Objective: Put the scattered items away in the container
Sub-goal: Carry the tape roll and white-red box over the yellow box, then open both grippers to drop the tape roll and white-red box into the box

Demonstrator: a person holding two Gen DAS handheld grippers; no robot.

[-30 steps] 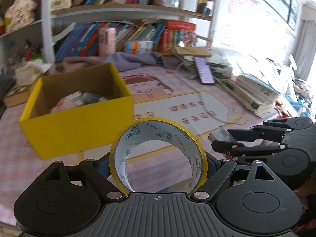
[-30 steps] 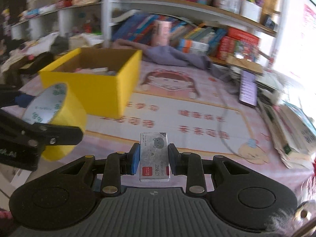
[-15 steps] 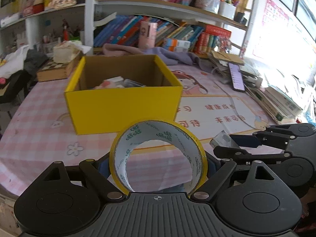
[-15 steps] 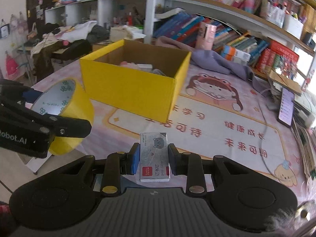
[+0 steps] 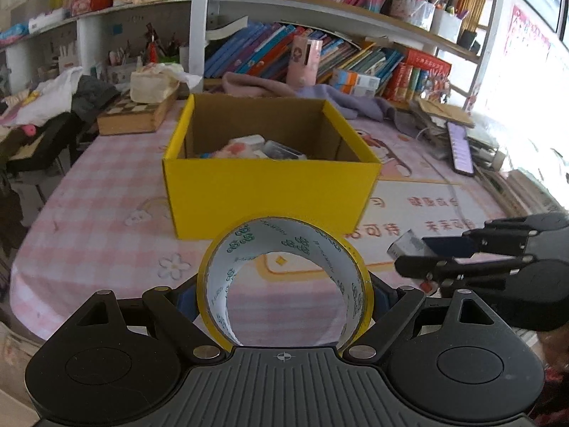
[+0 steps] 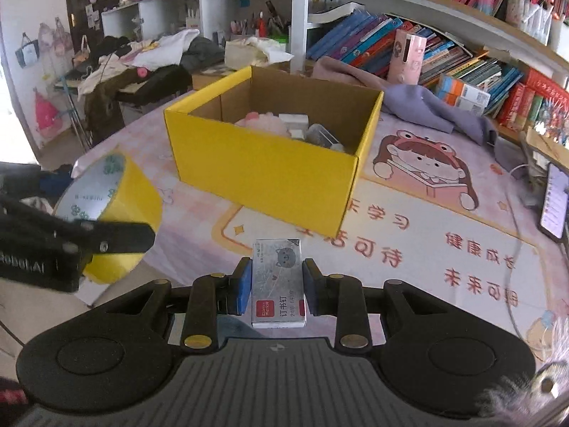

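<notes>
My left gripper [image 5: 284, 293] is shut on a yellow roll of tape [image 5: 227, 277], held upright above the table, in front of the yellow cardboard box [image 5: 266, 195]. My right gripper [image 6: 277, 284] is shut on a small silver box of staples [image 6: 278, 277], held above the mat in front of the box [image 6: 263, 174]. The box holds several small items, among them a pink soft thing [image 6: 265, 122]. The right gripper also shows at the right of the left wrist view [image 5: 444, 259]. The tape also shows at the left of the right wrist view [image 6: 117, 210].
The table has a pink checked cloth [image 5: 99, 213] and a cartoon mat [image 6: 426, 220]. A purple cloth [image 6: 419, 106], a phone [image 6: 554, 203], book stacks and a chessboard box [image 5: 131, 115] lie around the back. Bookshelves stand behind. The table edge is near on the left.
Both grippers have swung left with their loads. The yellow box now stands centred ahead of the left gripper and nearer to both.
</notes>
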